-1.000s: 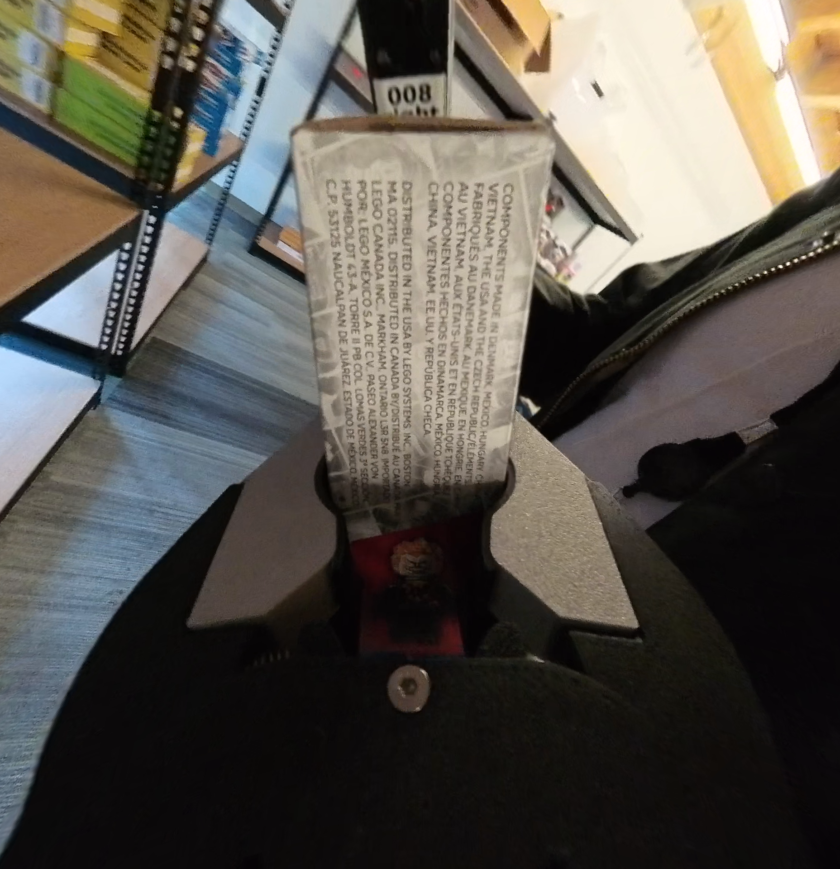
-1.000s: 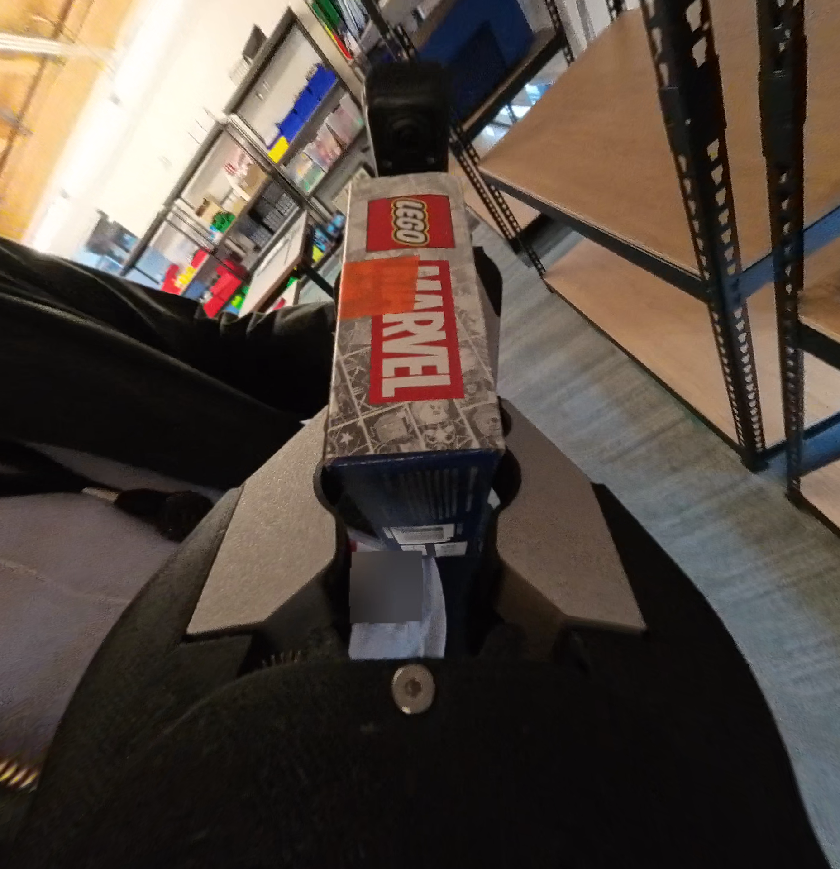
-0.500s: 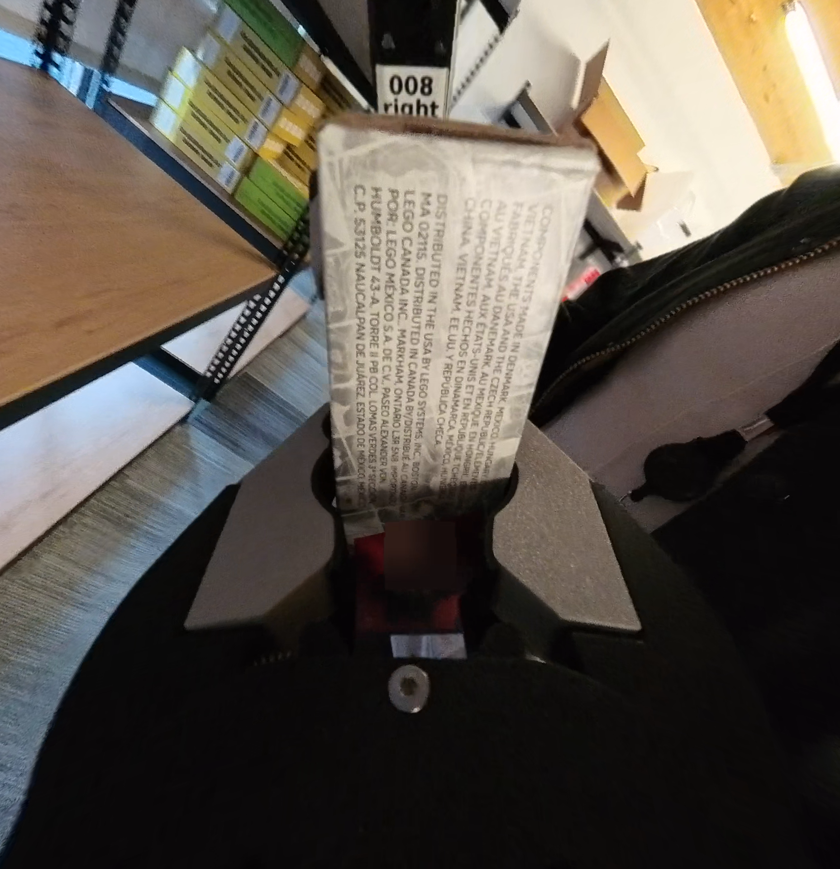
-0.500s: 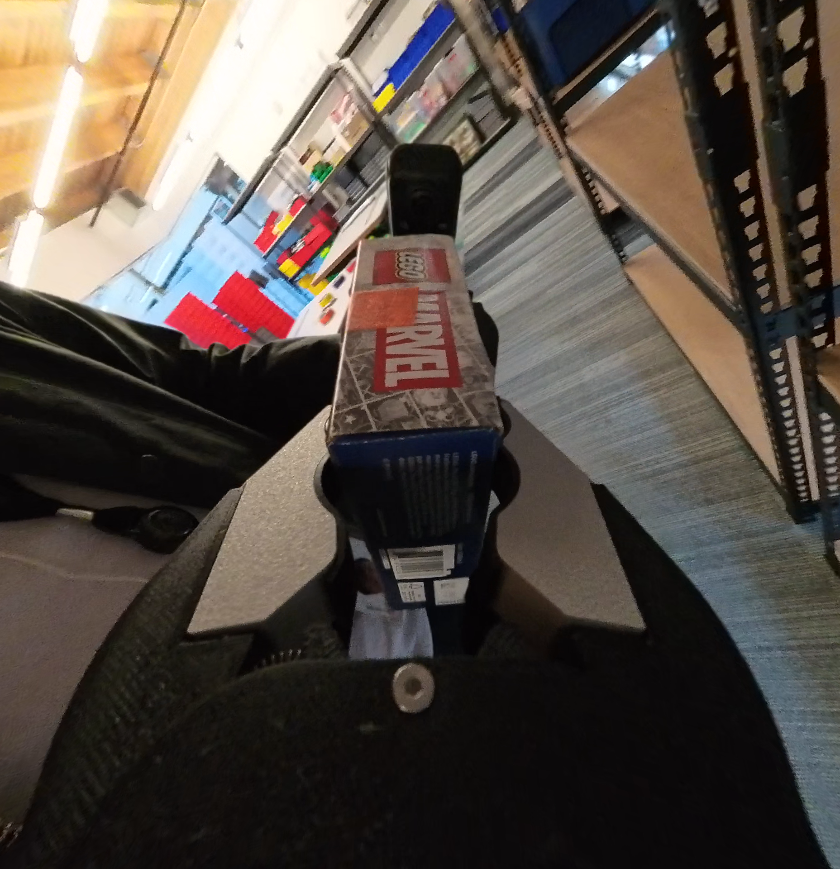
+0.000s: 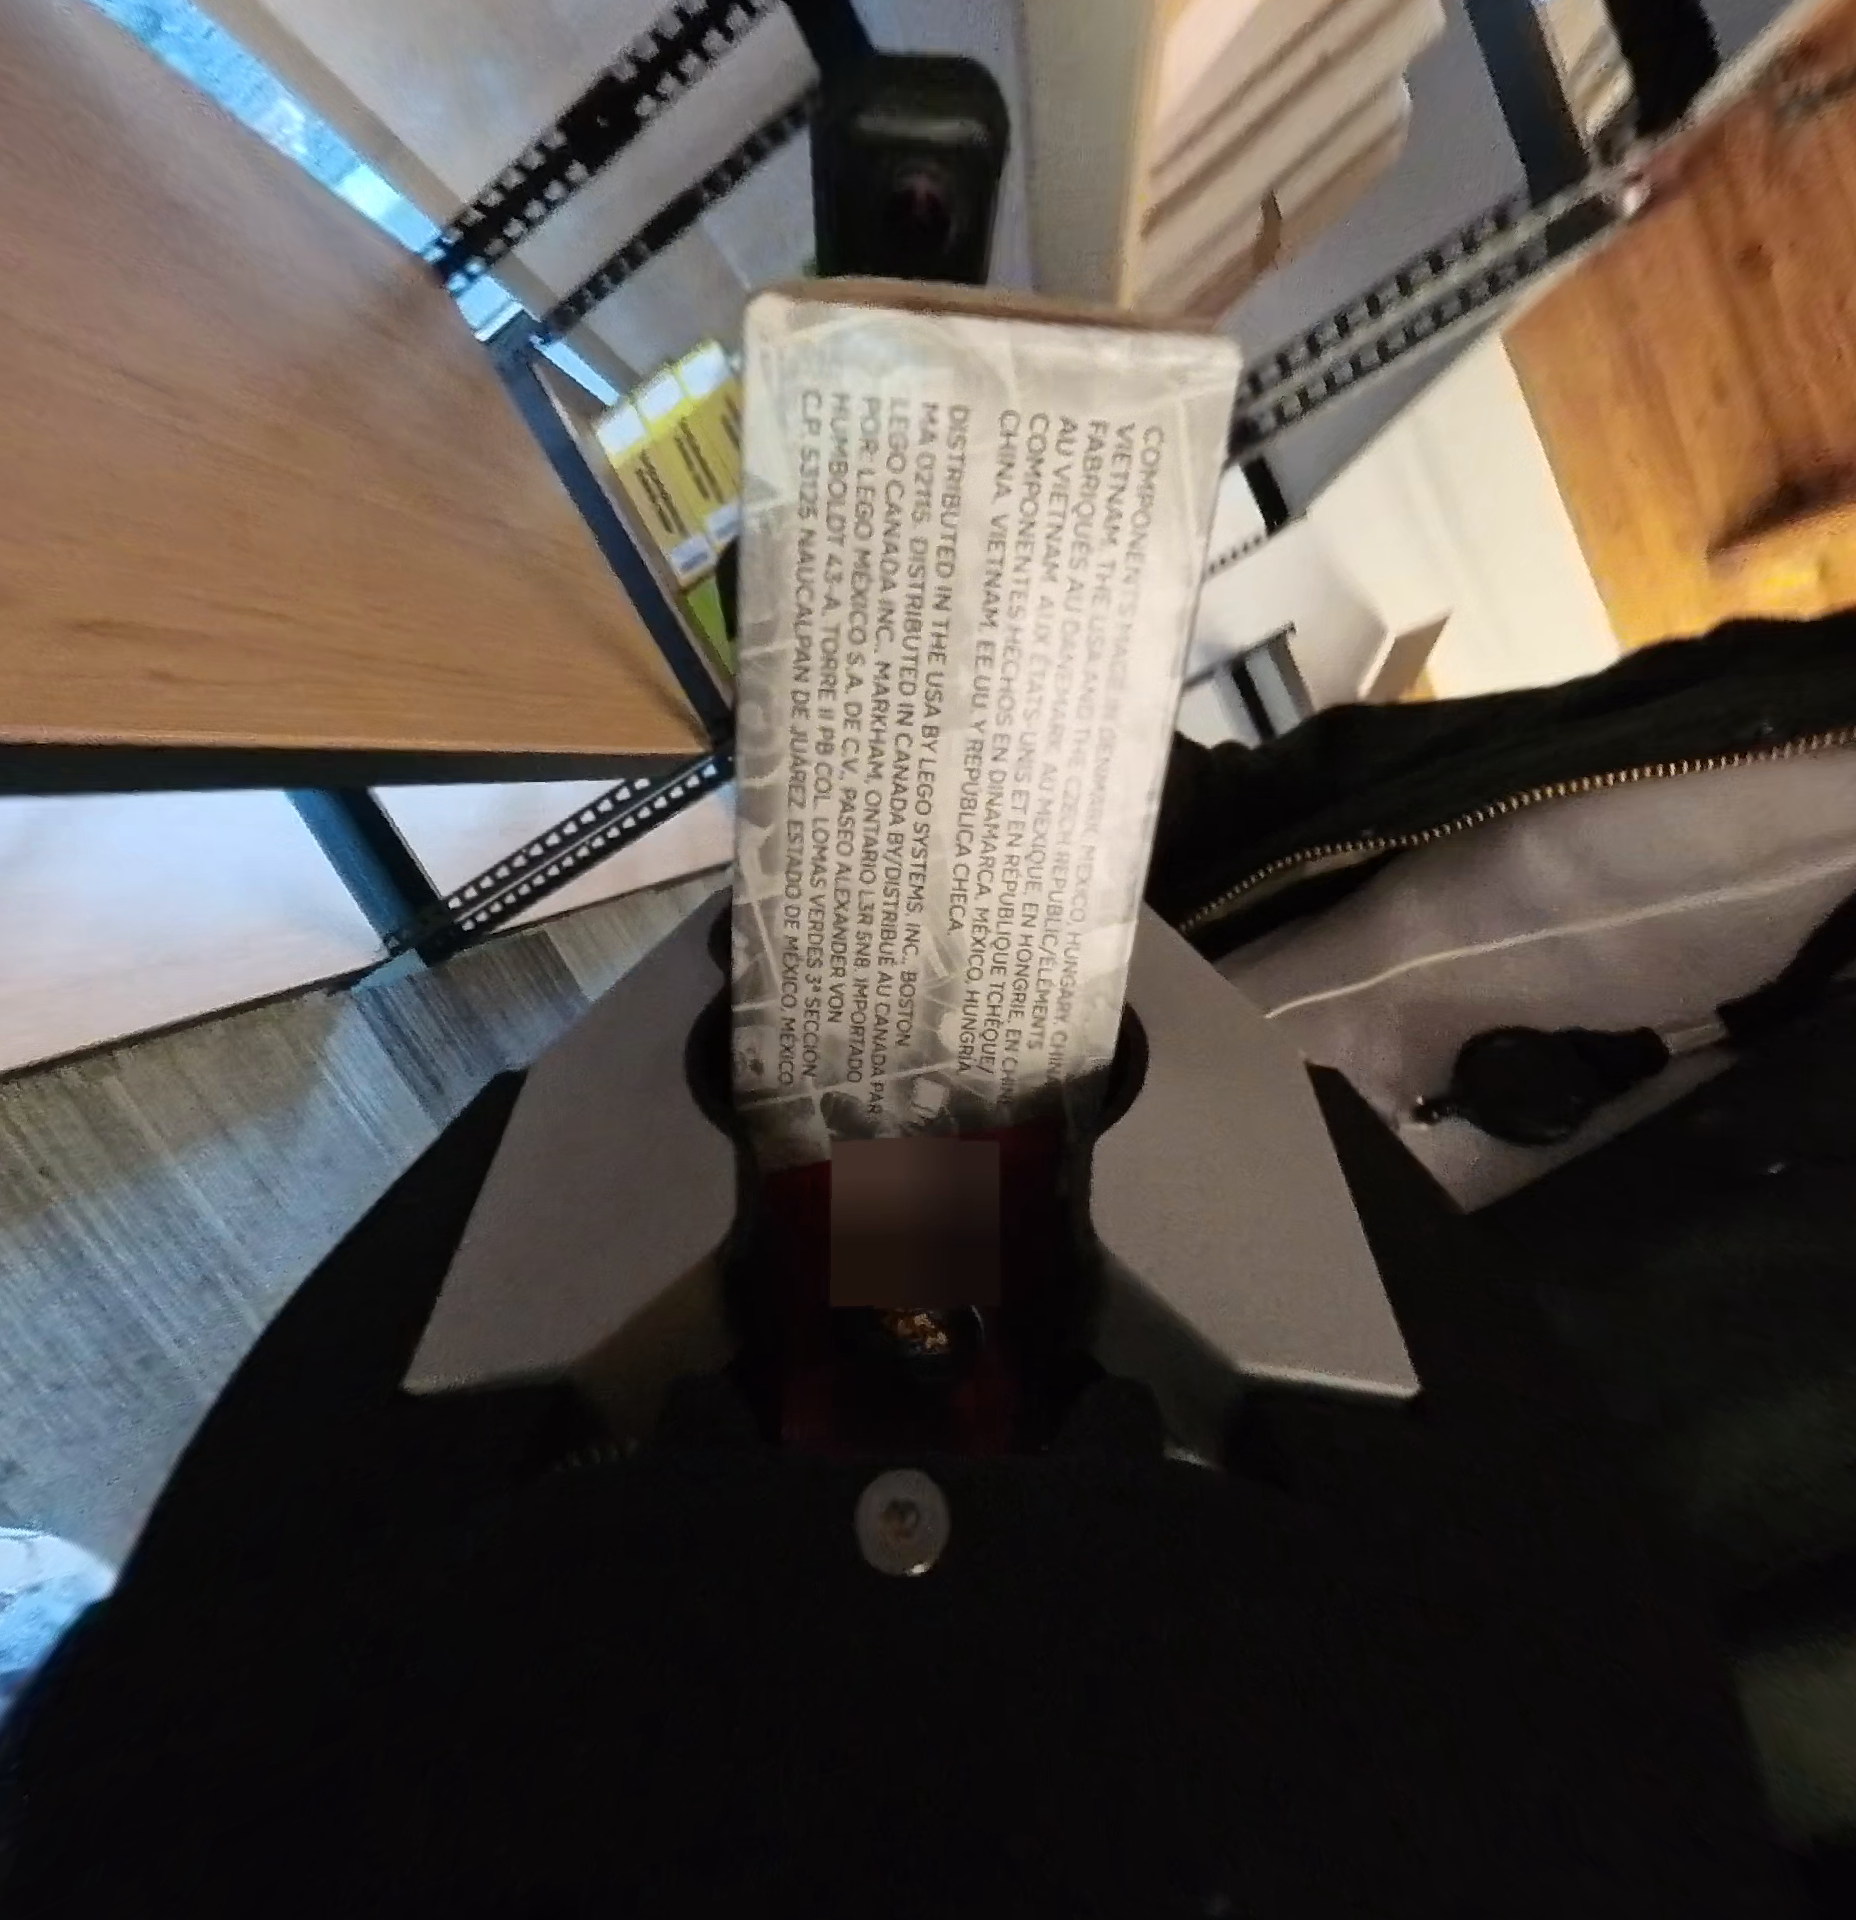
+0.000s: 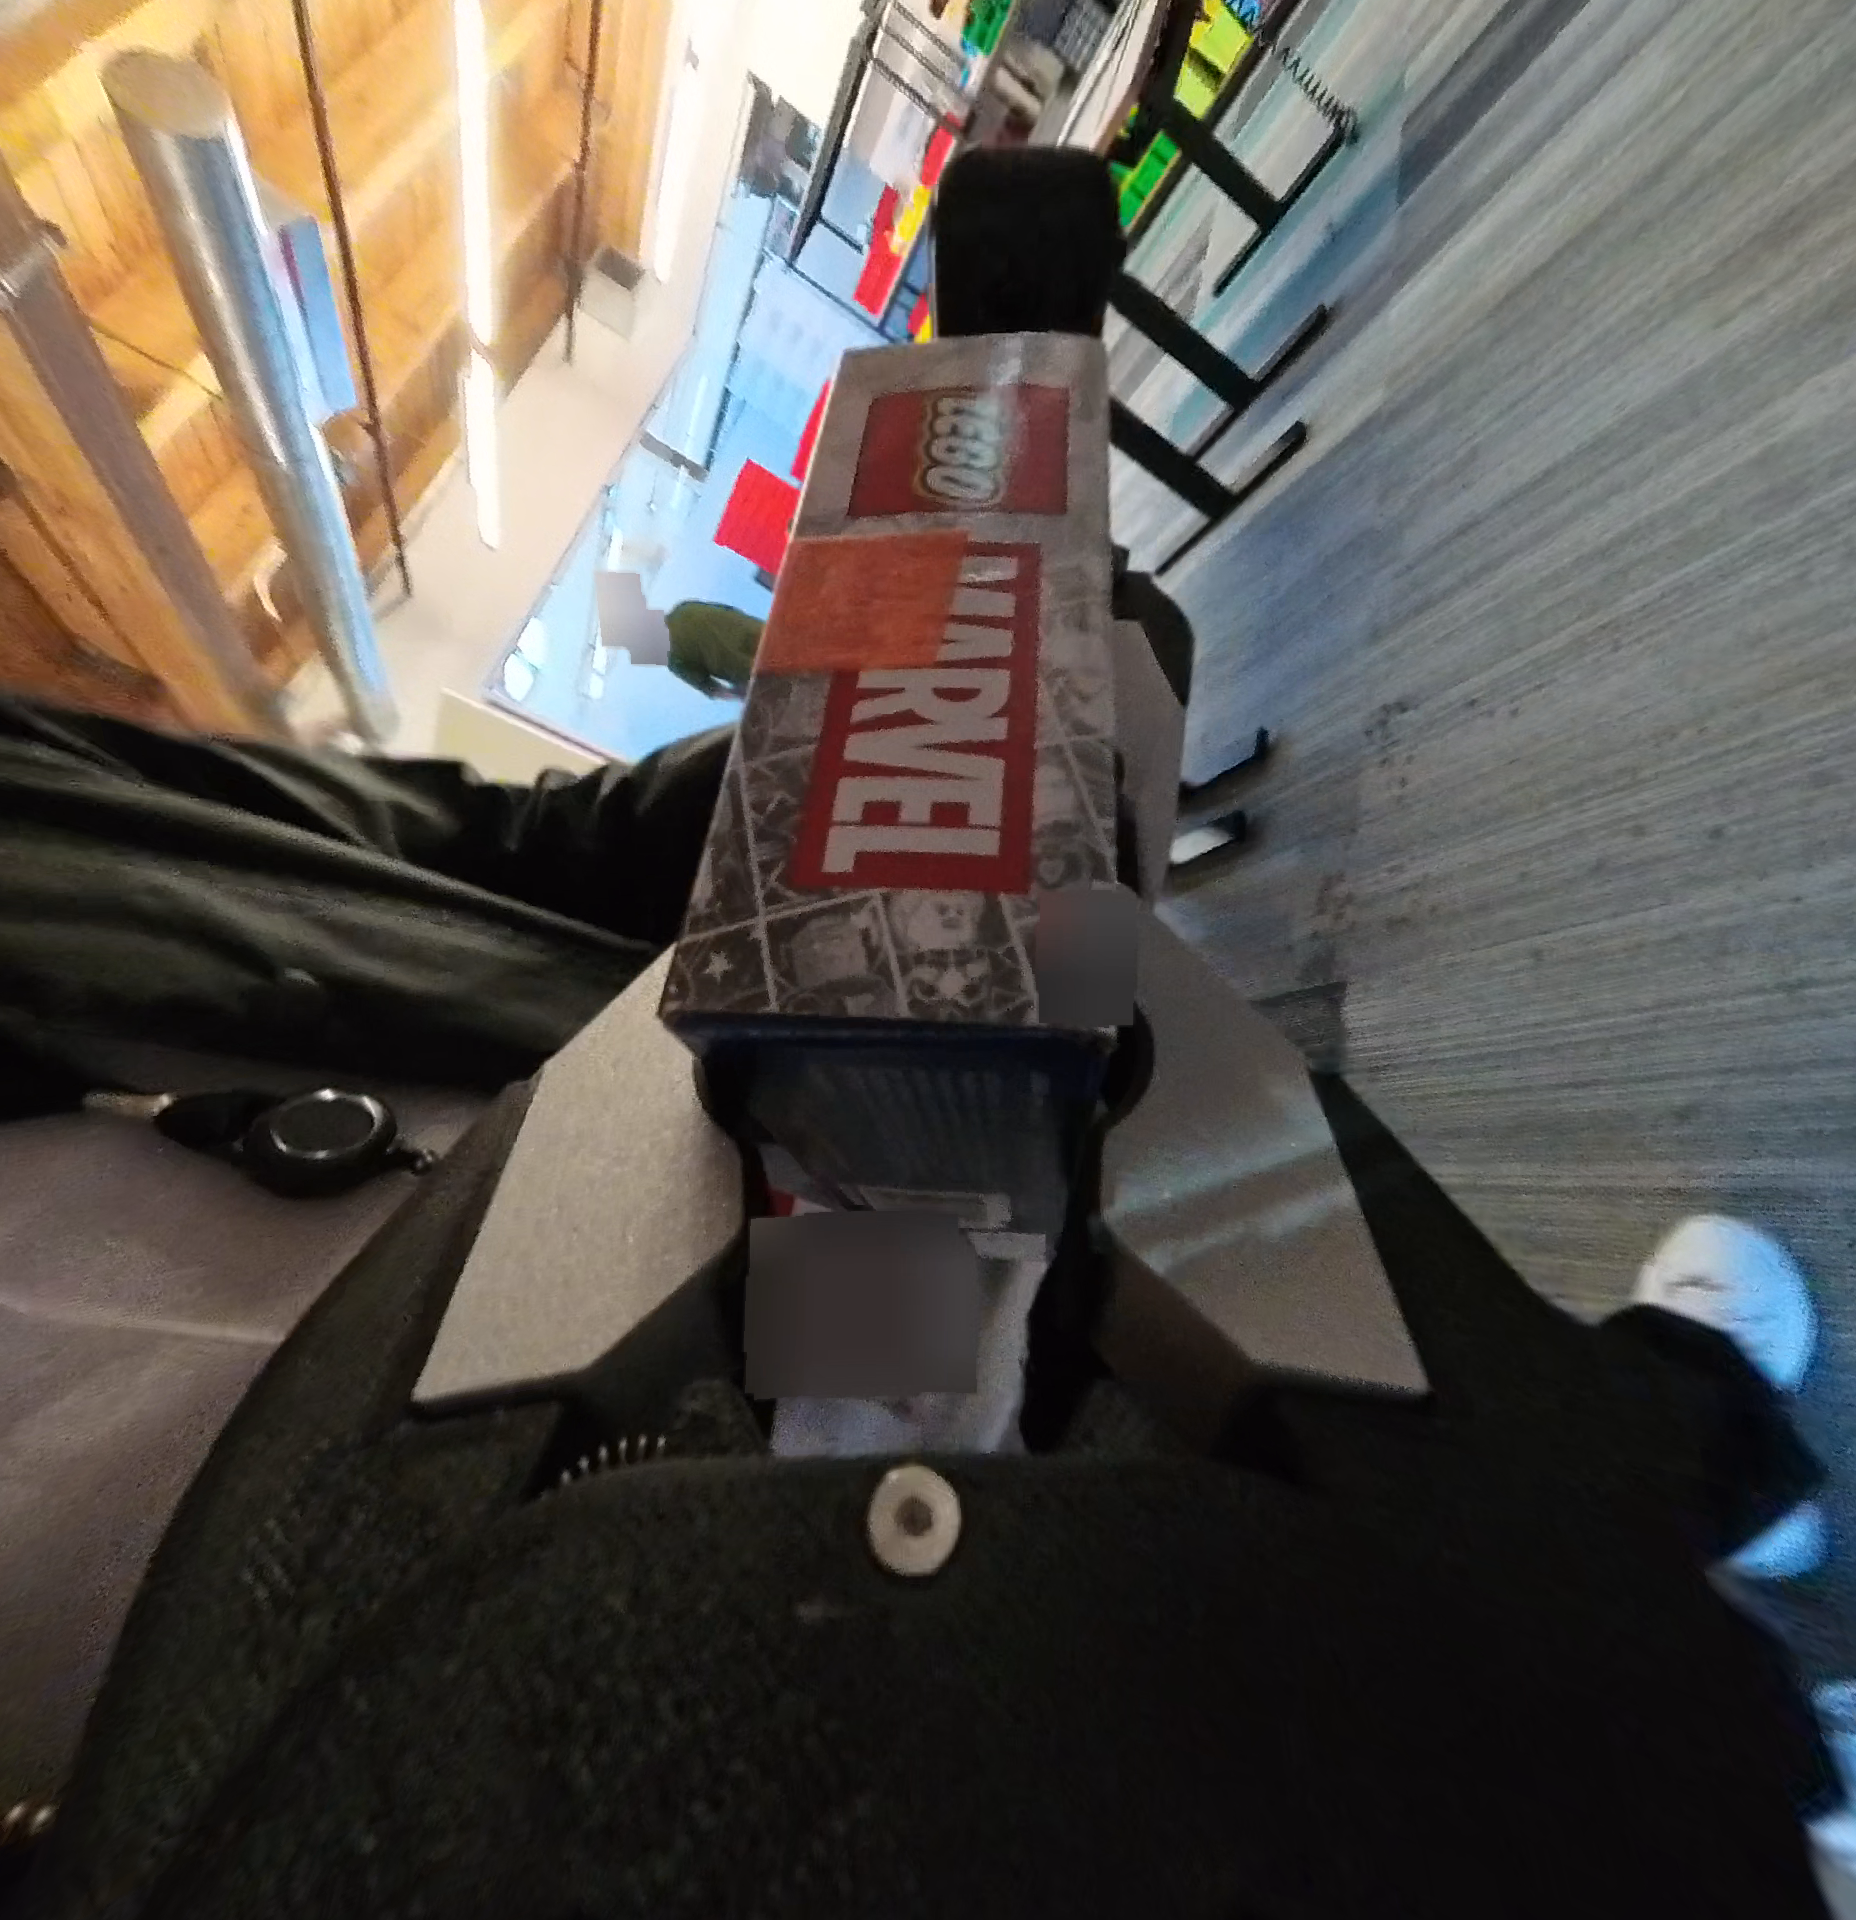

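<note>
Box (image 5: 971, 717), a long narrow cardboard one w/ grey comic-style print and small type on one face, is sitting held at both ends: the left gripper (image 5: 919, 1091) is clamping one end, its two grey fingers (image 5: 602, 1216) pressing on opposite sides, and the right gripper (image 6: 903, 1081) is clamping the other end the same way, so neither is nearer. The box's long axis is running straight out from each claw along the fingers, toward the other gripper, whose black camera housing (image 5: 908, 187) is showing just past the far end in the left wrist view. The box is hanging in the air between them, touching no surface. In the right wrist view its upper face is showing red logos and an orange sticker (image 6: 867, 603). Room: wood-board shelving (image 5: 228, 468) on black perforated metal posts is lying to one side, approx. level w/ the box, yellow cartons (image 5: 685, 468) behind; grey striped carpet (image 6: 1578, 623) below. A person's dark jacket (image 6: 228, 852) is close beside the grippers, and a white shoe (image 6: 1724, 1309) is on the carpet.
</note>
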